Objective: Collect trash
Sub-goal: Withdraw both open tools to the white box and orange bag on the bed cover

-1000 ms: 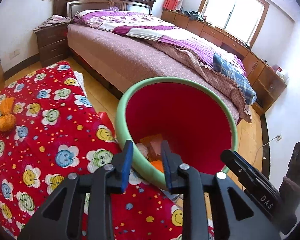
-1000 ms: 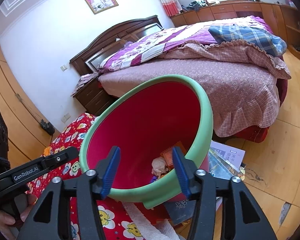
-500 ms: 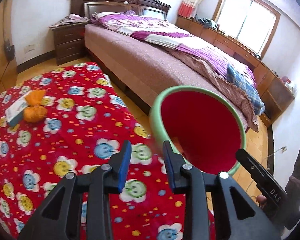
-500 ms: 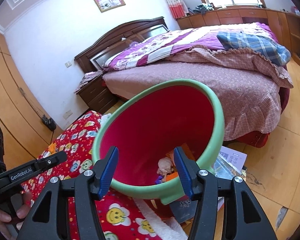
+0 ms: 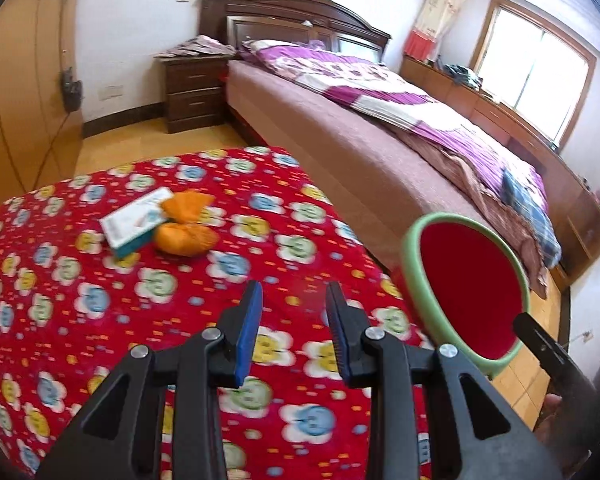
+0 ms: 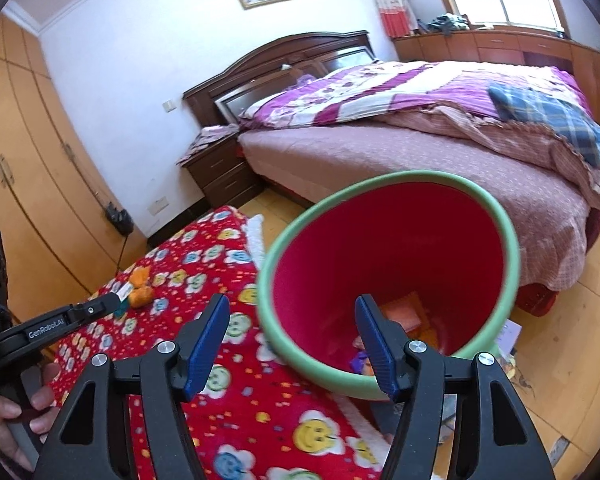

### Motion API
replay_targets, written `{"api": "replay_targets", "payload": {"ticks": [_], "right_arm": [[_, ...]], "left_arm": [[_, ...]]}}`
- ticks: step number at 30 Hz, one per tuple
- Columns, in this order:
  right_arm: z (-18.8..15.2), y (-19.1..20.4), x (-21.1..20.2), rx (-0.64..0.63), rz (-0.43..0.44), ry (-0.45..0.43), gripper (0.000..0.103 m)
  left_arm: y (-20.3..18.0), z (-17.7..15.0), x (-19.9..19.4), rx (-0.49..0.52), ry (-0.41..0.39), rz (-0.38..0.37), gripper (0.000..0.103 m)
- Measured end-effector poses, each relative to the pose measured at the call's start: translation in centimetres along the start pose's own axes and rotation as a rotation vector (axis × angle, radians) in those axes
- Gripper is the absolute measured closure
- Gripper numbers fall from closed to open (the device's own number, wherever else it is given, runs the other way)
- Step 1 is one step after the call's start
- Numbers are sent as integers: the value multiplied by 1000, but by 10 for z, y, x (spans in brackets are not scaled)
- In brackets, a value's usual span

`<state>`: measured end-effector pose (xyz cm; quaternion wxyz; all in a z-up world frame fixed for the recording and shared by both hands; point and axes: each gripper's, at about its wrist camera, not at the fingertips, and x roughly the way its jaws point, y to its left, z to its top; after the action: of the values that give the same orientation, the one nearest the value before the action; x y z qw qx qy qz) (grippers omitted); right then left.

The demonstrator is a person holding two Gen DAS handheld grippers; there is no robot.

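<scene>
Left gripper (image 5: 293,326) (jaws narrowly apart, empty) has swung from the bin (image 5: 466,292) toward the orange bag (image 5: 186,236). Right gripper (image 6: 292,344), jaws just widened, holds nothing.

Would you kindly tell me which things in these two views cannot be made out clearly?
- Trash inside the red bin with the green rim: the right view shows only scraps behind the right gripper; the left view hides its floor.
- Print on the small white and teal box: too blurred in the left view, tiny in the right.
- Orange tied bag: contents unseen.
- Papers on the floor: cut off by the bin in the right view.
</scene>
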<state>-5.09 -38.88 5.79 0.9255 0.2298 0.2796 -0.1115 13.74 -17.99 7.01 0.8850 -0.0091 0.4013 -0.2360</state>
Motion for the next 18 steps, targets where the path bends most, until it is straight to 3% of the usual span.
{"api": "replay_targets", "payload": {"ticks": [18], "right_arm": [[9, 115, 61, -174, 83, 81, 36]], "left_arm": [[110, 32, 6, -108, -35, 155, 71]]}}
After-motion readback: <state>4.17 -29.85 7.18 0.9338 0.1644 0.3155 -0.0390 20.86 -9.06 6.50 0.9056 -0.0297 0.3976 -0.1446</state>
